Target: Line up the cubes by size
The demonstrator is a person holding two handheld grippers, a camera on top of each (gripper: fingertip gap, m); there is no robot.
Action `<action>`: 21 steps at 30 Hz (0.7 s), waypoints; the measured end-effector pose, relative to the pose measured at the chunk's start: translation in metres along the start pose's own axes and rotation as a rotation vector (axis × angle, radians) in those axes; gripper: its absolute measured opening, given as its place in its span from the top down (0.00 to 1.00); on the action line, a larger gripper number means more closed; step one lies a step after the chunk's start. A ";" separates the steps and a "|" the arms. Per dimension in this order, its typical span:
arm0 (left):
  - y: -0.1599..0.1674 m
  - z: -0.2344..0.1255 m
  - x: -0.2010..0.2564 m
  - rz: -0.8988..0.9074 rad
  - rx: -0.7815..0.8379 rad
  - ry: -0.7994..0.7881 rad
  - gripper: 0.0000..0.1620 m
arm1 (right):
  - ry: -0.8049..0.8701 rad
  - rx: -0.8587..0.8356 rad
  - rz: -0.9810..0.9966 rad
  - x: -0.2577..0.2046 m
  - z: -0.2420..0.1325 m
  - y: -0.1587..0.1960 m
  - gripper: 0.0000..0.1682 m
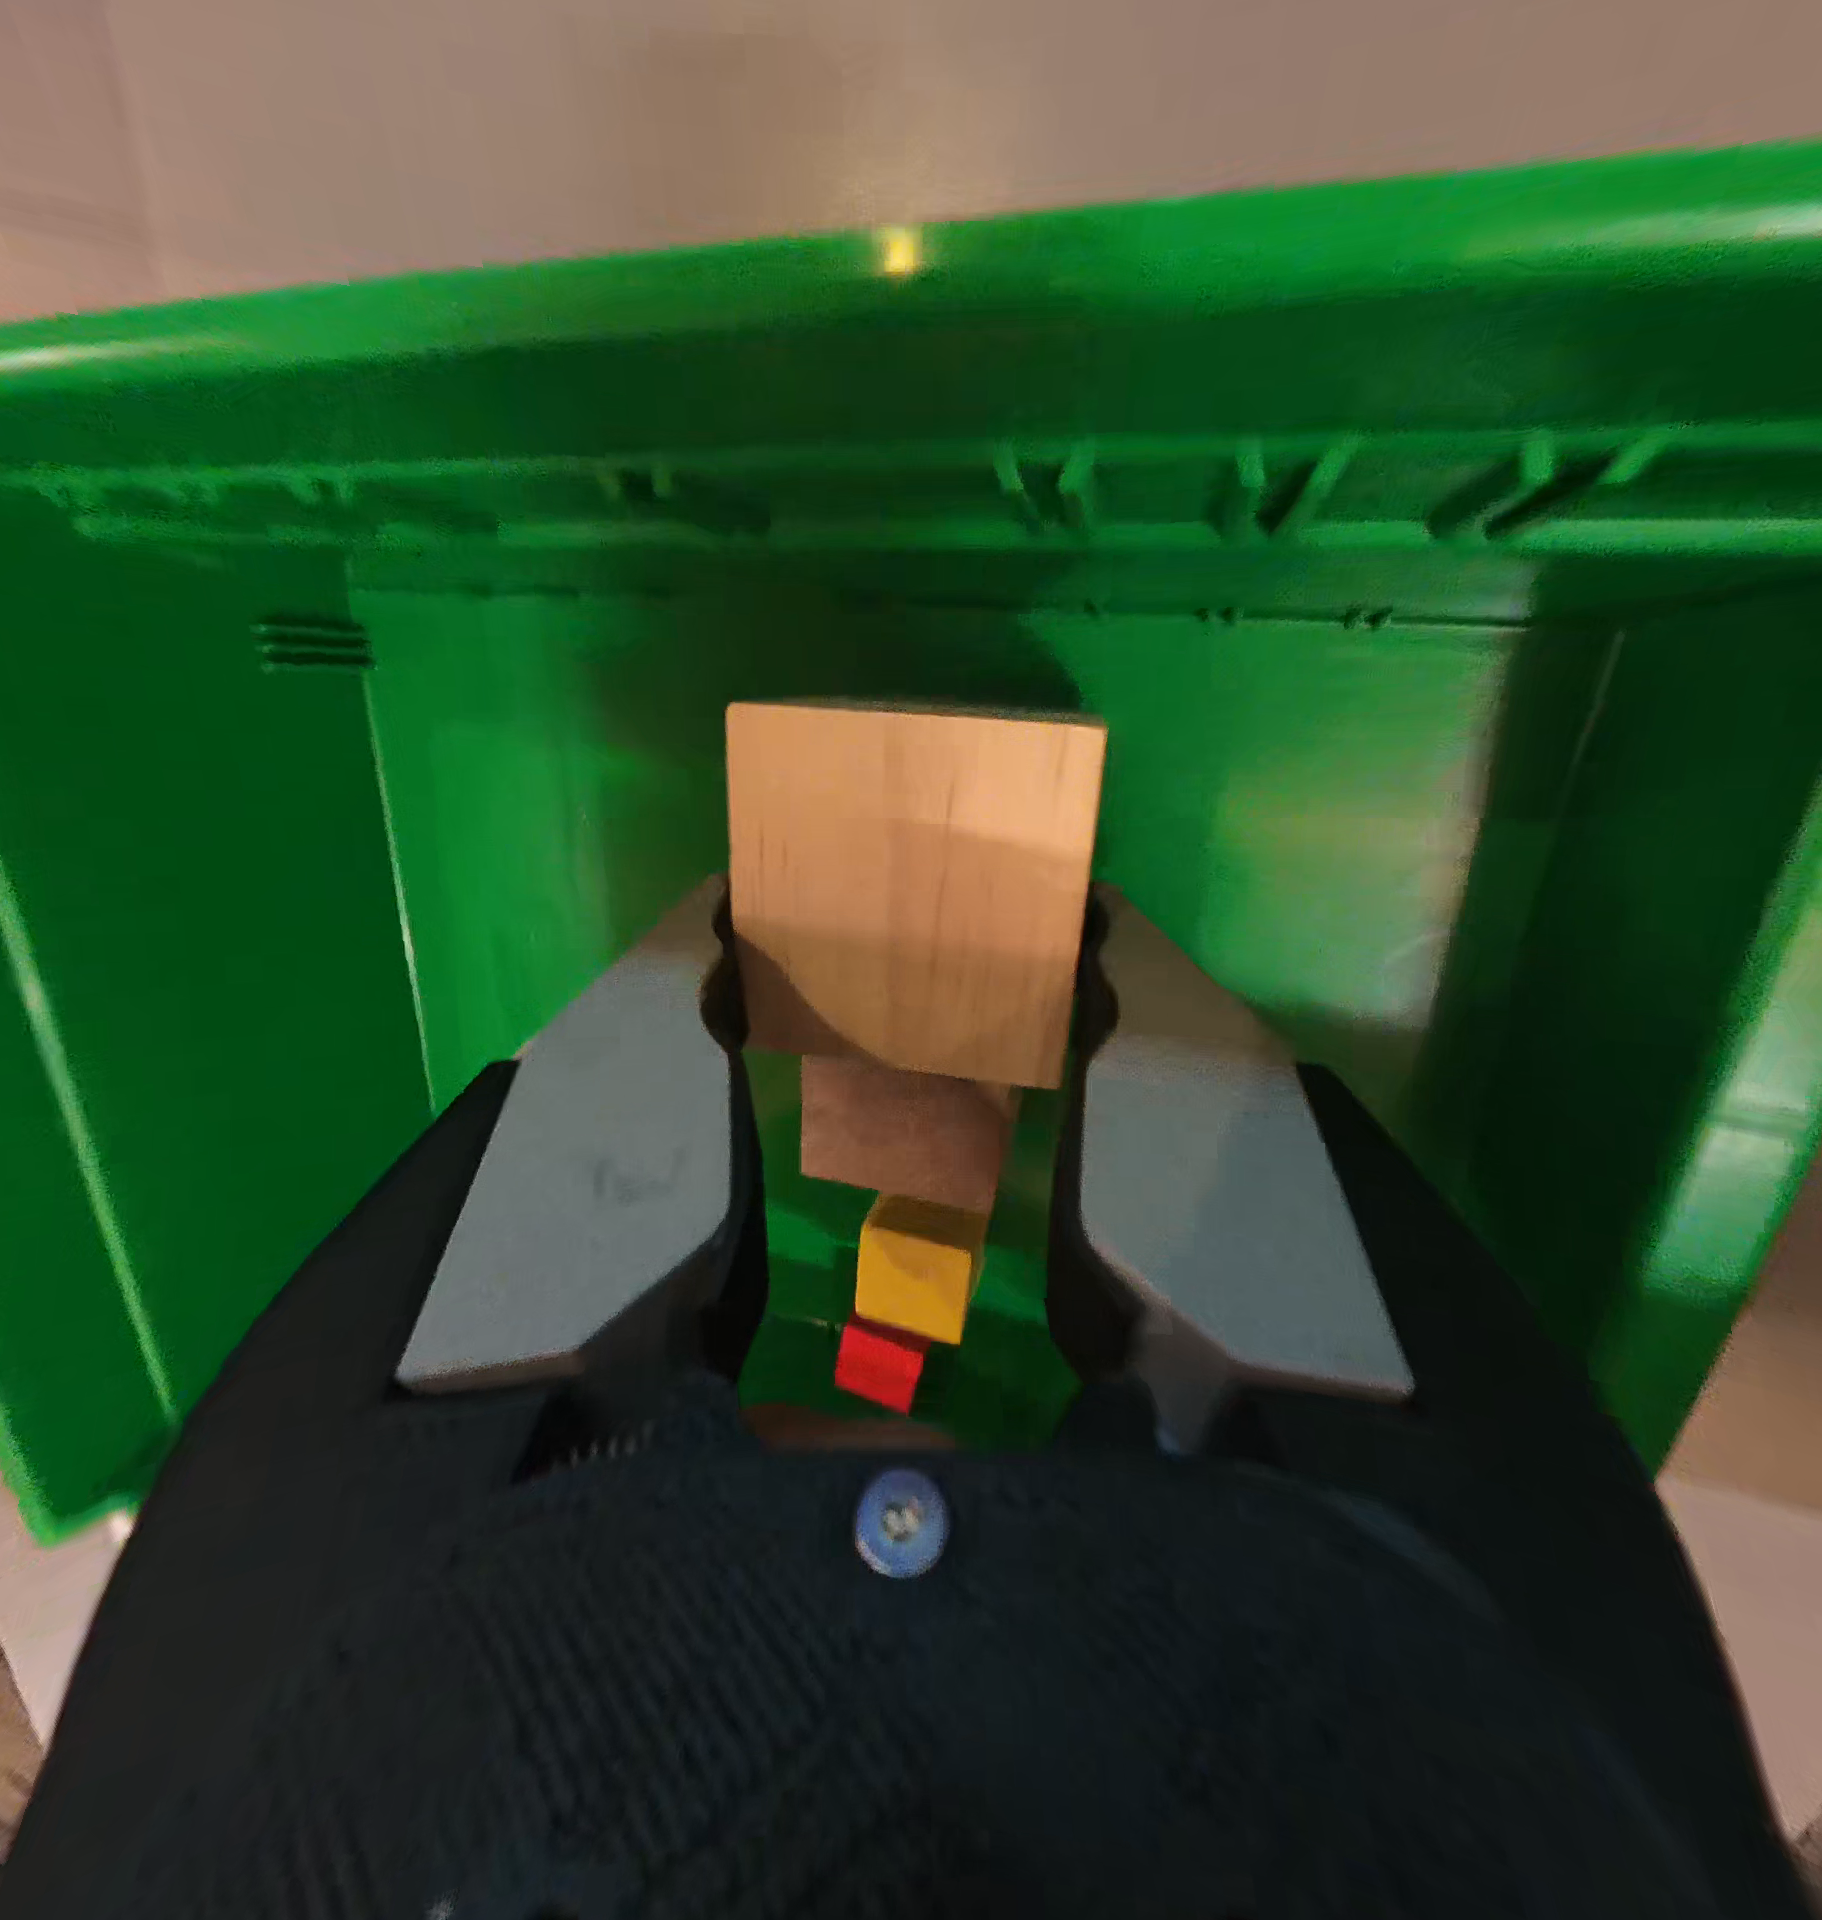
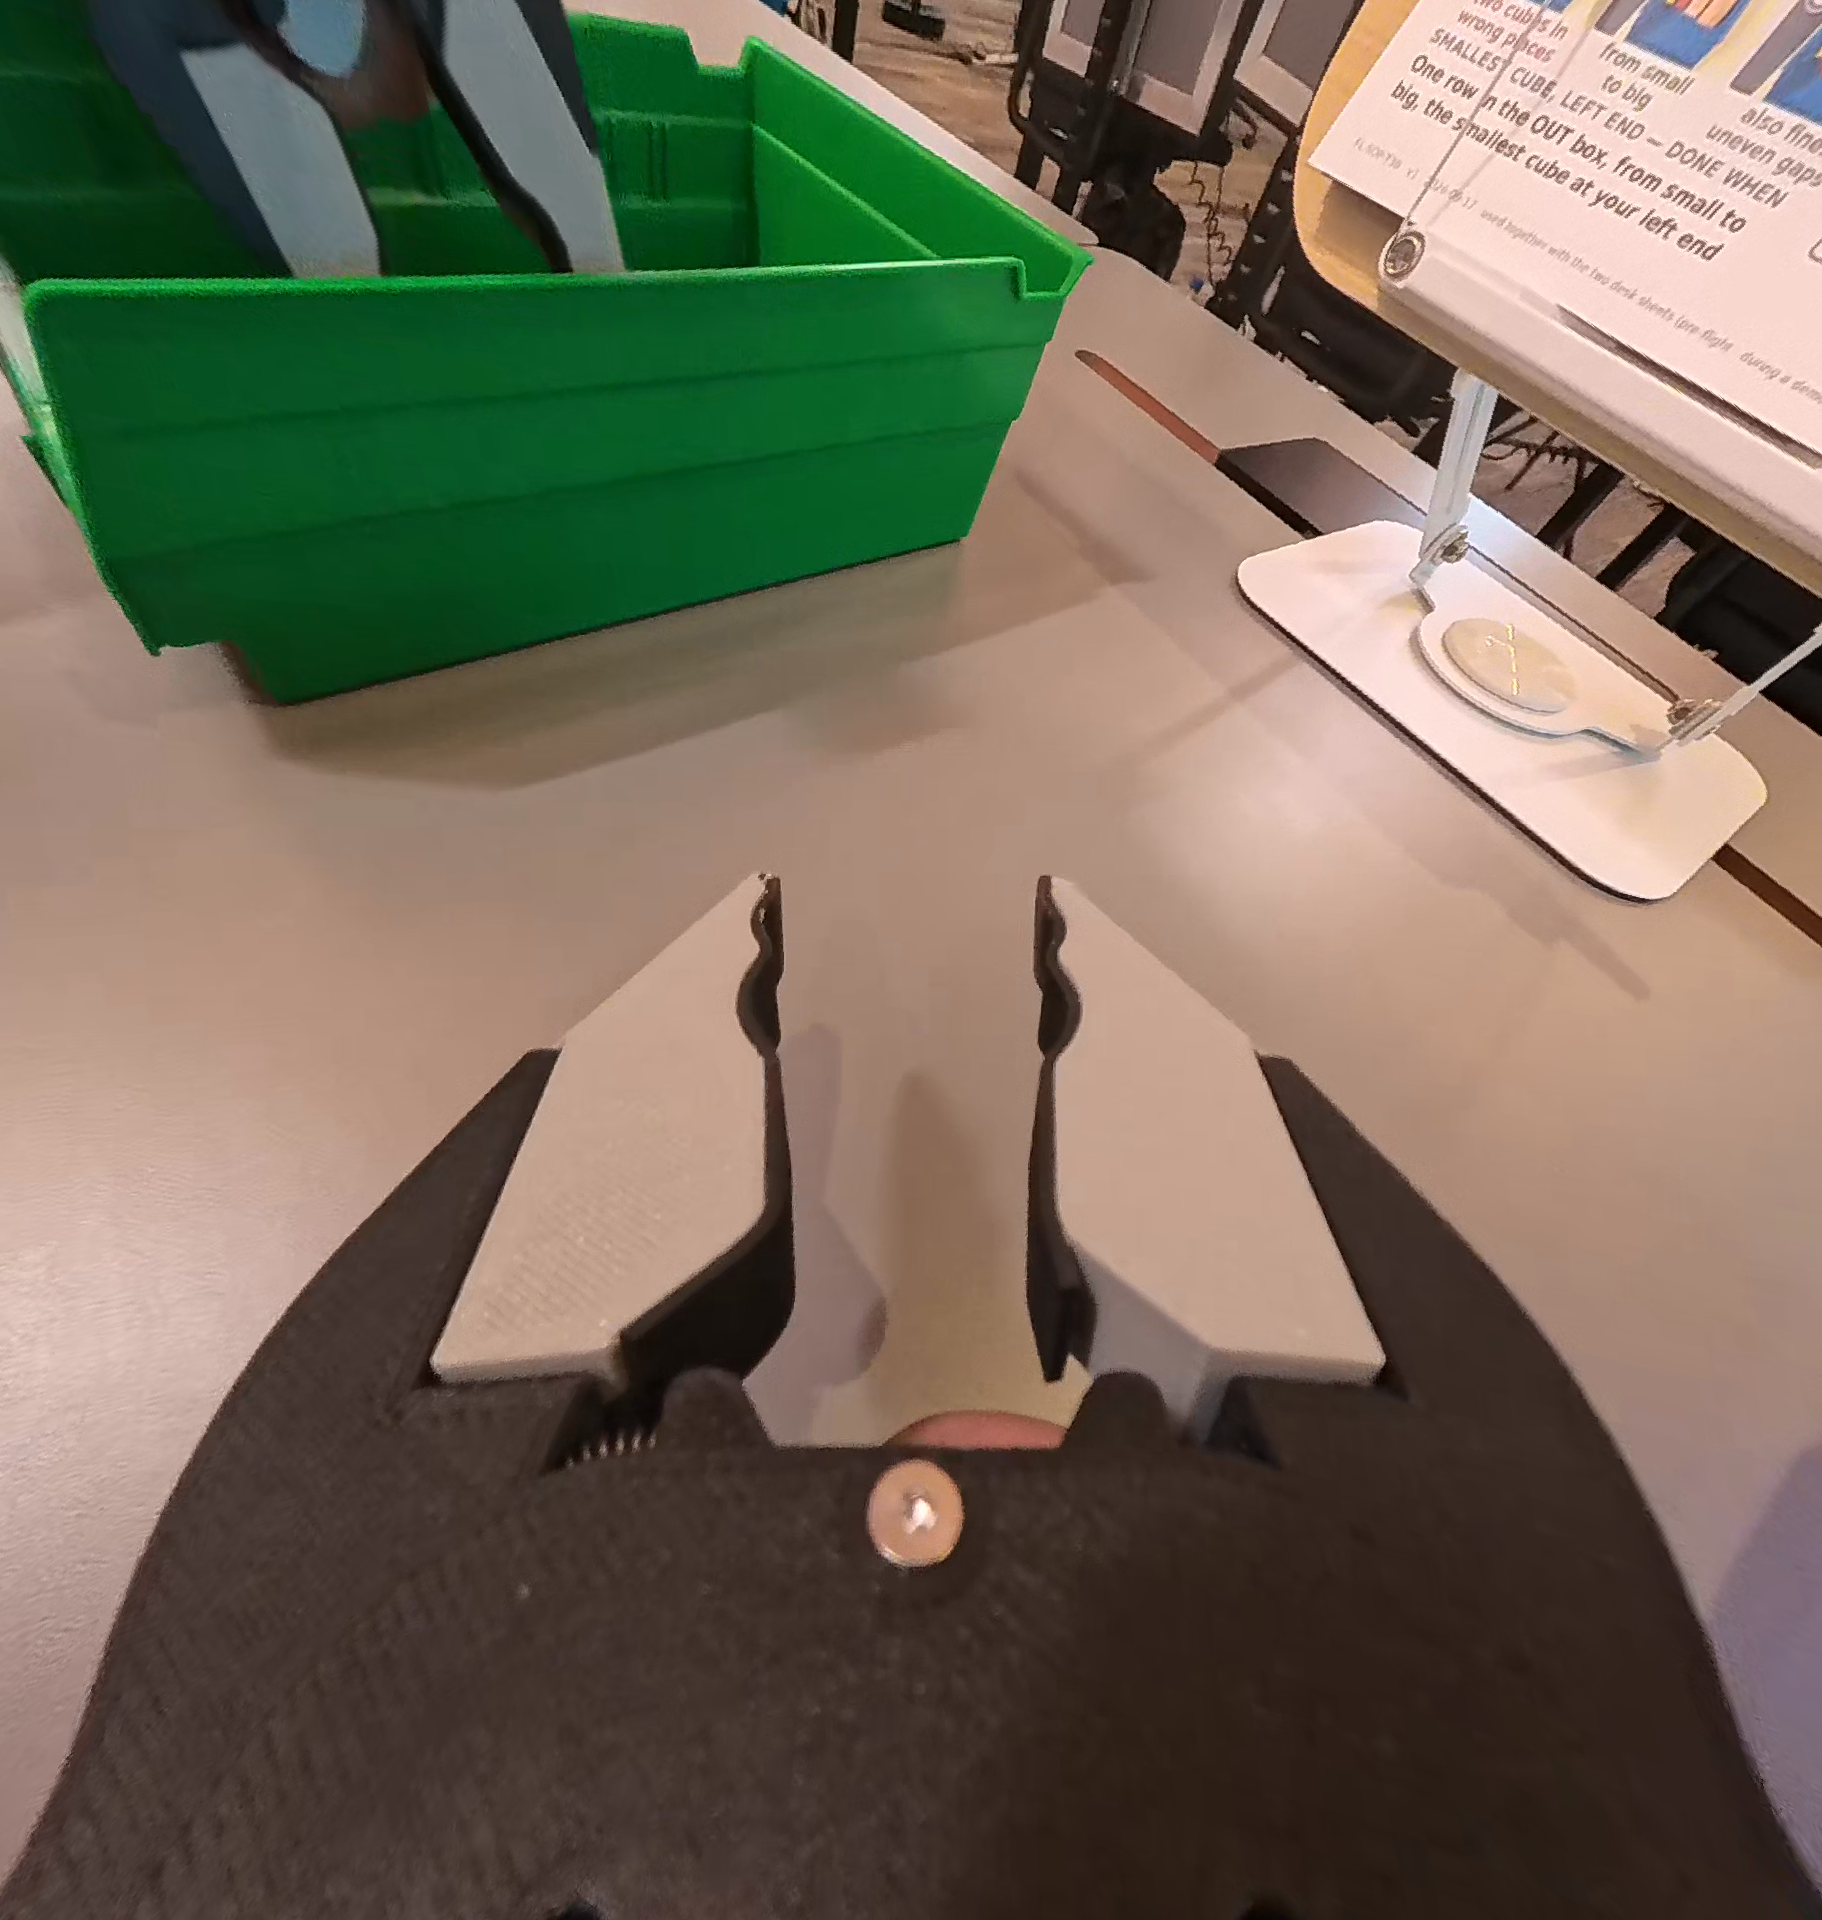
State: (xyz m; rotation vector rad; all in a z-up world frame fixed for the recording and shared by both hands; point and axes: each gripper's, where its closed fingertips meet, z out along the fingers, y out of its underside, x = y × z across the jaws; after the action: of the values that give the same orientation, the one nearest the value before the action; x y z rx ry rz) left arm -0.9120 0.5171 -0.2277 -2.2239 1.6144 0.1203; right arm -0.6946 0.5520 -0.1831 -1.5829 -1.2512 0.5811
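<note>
Inside the green bin [image 1: 263, 831], the left gripper [image 1: 907, 935] clamped the large pale cube [image 1: 912, 883] beyond the brown cube [image 1: 902, 1132]; lowering it squarely would extend the row. Outside the bin, the right gripper [image 2: 907, 904] hung parted, empty.

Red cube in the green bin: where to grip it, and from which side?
Pinch the red cube on its two free side faces, from above. The yellow cube appears to sit tight against its far face, so only the sides across the row are free.
</note>
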 end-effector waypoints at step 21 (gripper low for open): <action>-0.098 -0.160 0.069 -0.057 0.824 -0.589 0.62 | -0.367 0.143 0.158 -0.037 -0.013 -0.022 0.68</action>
State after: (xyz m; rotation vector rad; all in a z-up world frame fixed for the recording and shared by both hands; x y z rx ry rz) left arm -0.8230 0.4234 -0.0755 -1.4111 1.0096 0.0653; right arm -0.7059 0.5121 -0.1660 -1.5058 -1.3219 1.0766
